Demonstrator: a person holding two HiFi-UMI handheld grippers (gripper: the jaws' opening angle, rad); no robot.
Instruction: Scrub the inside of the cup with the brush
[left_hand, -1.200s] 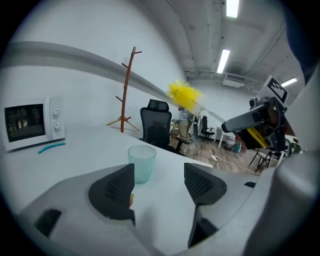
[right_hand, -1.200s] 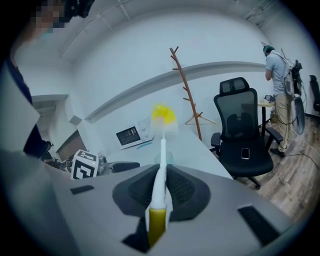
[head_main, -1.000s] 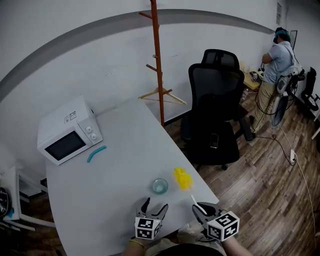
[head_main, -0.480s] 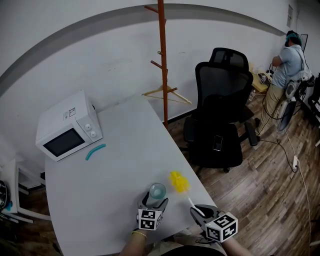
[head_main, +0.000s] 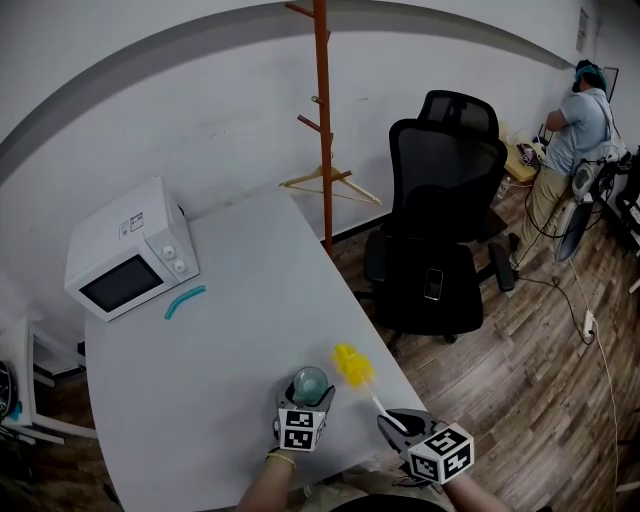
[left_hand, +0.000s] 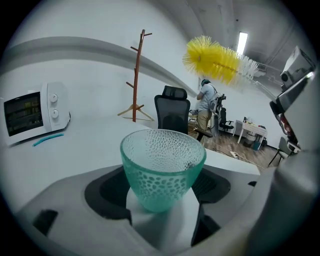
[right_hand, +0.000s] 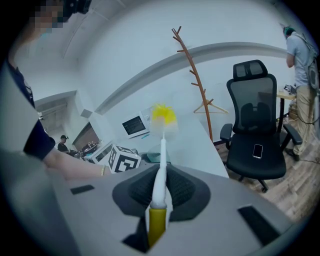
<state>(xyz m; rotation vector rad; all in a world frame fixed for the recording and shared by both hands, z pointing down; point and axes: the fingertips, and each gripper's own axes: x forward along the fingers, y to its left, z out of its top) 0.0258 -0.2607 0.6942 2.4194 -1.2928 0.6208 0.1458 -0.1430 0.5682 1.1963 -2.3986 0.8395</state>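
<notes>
I see a white table (head_main: 240, 290): microwave (head_main: 125, 265) at 10 o'clock, teal strip (head_main: 185, 301) just beside it, cup (head_main: 310, 381) at 5 o'clock.

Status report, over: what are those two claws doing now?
Left gripper open, jaws just opened wider, cup standing between them. Right gripper shut on brush, bristles not yet in cup. Path clear.

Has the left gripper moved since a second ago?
Yes, the left gripper came forward to the teal dimpled glass cup, now between its jaws, which have just been opening.

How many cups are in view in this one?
1. The green dimpled cup stands on the white table near its front edge, just left of the yellow-headed brush. No other shows.
</notes>
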